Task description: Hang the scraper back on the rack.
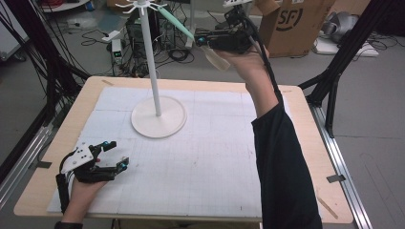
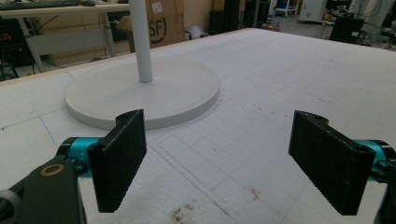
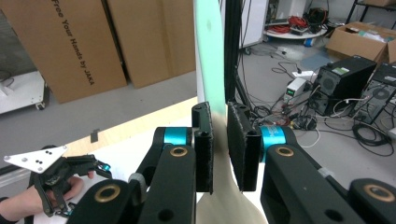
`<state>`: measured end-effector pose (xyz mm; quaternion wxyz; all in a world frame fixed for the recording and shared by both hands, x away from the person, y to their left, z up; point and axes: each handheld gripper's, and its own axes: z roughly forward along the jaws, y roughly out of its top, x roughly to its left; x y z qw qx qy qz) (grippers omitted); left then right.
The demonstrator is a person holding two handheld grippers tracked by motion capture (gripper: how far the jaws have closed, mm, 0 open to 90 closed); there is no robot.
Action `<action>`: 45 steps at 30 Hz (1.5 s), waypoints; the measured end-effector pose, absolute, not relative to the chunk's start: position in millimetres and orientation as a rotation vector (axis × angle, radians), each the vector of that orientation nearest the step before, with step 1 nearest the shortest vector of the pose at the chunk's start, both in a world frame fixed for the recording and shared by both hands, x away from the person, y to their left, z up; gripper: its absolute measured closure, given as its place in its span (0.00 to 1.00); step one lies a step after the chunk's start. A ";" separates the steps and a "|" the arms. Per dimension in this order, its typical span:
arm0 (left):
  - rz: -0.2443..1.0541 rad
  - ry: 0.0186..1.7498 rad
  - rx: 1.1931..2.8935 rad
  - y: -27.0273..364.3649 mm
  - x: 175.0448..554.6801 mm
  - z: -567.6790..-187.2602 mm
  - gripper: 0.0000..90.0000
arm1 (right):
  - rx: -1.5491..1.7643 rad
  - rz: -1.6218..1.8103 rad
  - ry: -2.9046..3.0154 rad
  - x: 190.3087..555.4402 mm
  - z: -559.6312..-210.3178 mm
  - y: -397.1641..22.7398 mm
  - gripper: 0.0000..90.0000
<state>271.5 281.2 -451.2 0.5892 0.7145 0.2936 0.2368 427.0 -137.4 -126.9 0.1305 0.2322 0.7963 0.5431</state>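
The right tongs point(image 1: 204, 44), raised at the far side, pinch a spatula point(image 1: 177, 24) whose green handle slants up-left to the rack point(image 1: 154, 57) top, while the left tongs point(image 1: 114, 155) rest spread on the near-left tabletop point(image 1: 215, 157).

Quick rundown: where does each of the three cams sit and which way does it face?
High view: above the person's side of the table, facing forward and down; both forearms, left gripper resting, right gripper raised at the white stand.
Left gripper view: low on the mat, looking along its wide-open jaws at the stand's base.
Right gripper view: raised, looking along jaws shut on a mint-handled spatula; the left hand shows below.
Shared: high and left gripper views both show the stand.
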 end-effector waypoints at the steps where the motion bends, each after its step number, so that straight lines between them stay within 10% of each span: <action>1: 0.552 0.684 1.663 281.2 271.5 -451.3 0.22 | 0.673 1.580 2.316 427.0 -127.3 -136.6 0.91; 15: 0.550 0.680 1.664 281.4 271.6 -451.3 0.22 | 0.632 1.533 2.350 430.8 -139.3 -118.0 0.88; 33: 0.554 0.681 1.669 281.3 271.4 -451.2 0.22 | 0.526 1.577 2.232 398.3 -186.0 -175.6 0.36; 45: 0.557 0.687 1.665 281.1 271.3 -451.2 0.21 | 0.554 1.621 2.213 347.3 -264.3 -240.0 0.27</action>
